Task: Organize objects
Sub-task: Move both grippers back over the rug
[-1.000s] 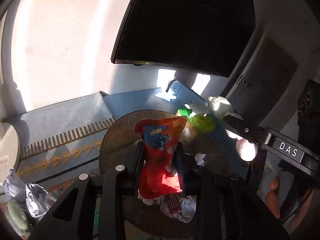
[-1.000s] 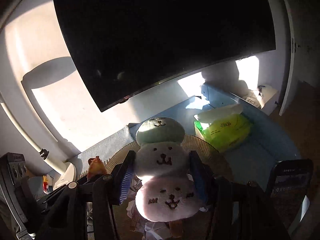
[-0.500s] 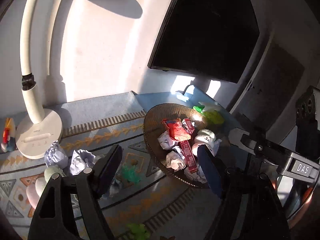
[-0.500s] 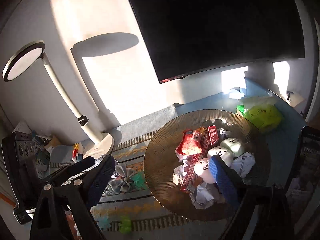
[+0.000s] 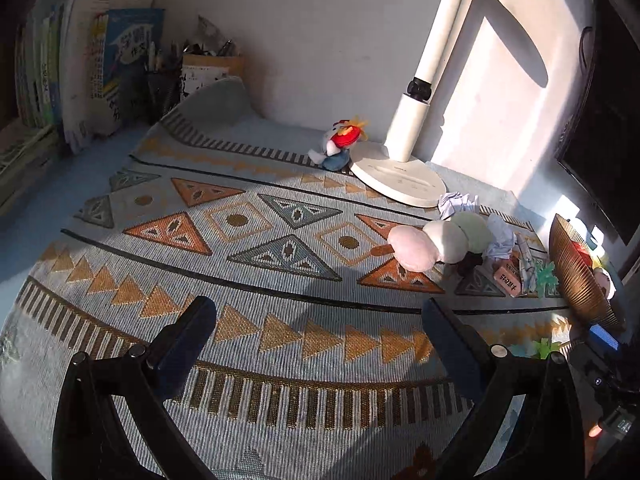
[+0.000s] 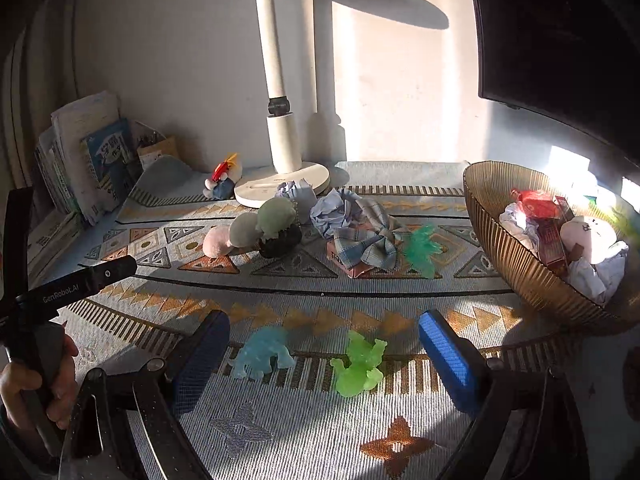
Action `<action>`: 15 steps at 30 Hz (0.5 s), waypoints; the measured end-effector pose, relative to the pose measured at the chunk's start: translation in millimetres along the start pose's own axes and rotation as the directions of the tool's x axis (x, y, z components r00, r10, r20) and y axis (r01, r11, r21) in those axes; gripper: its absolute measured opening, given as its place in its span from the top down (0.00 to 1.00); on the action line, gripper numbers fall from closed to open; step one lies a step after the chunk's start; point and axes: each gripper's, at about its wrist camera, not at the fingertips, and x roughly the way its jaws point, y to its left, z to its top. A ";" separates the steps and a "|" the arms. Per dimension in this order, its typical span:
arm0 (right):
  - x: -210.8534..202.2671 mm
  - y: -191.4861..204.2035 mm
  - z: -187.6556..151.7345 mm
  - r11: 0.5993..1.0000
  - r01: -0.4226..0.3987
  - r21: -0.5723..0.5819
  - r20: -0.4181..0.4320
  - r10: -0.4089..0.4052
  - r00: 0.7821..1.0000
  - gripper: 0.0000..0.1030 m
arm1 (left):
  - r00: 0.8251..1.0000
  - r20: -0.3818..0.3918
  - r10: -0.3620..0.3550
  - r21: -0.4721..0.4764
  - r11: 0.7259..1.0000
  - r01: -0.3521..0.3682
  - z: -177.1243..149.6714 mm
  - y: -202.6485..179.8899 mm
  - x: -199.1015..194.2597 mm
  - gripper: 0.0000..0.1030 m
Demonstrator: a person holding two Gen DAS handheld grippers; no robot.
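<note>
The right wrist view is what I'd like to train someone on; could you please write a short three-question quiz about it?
1. True or false: the right claw holds a toy.
2. Which lies nearer the bowl: the green dinosaur or the blue dinosaur?
3. What stands beside the lamp base: A) a small duck doll, B) a mug?

Key: 1 false, its jaws stand open and empty; 2 green; 3 A.

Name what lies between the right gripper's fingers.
In the right wrist view, a blue toy and a green toy lie on the mat between the open right gripper's fingers, untouched.
</note>
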 end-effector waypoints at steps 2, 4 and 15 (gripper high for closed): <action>1.7 -5.0 -1.1 1.000 -0.005 0.015 -0.009 0.005 1.000 0.07 | 1.000 0.021 -0.023 0.000 1.000 0.023 -0.9 1.4 -2.9 0.01; 3.7 -6.0 -1.0 1.000 0.000 0.019 -0.008 0.000 1.000 0.07 | 1.000 0.013 0.005 0.010 1.000 -0.005 -3.2 -1.9 -0.7 0.01; 7.3 -6.2 -0.4 0.998 0.055 0.023 -0.016 -0.055 0.998 0.05 | 0.998 -0.047 0.050 0.110 0.993 -0.045 -6.4 -19.5 9.5 0.01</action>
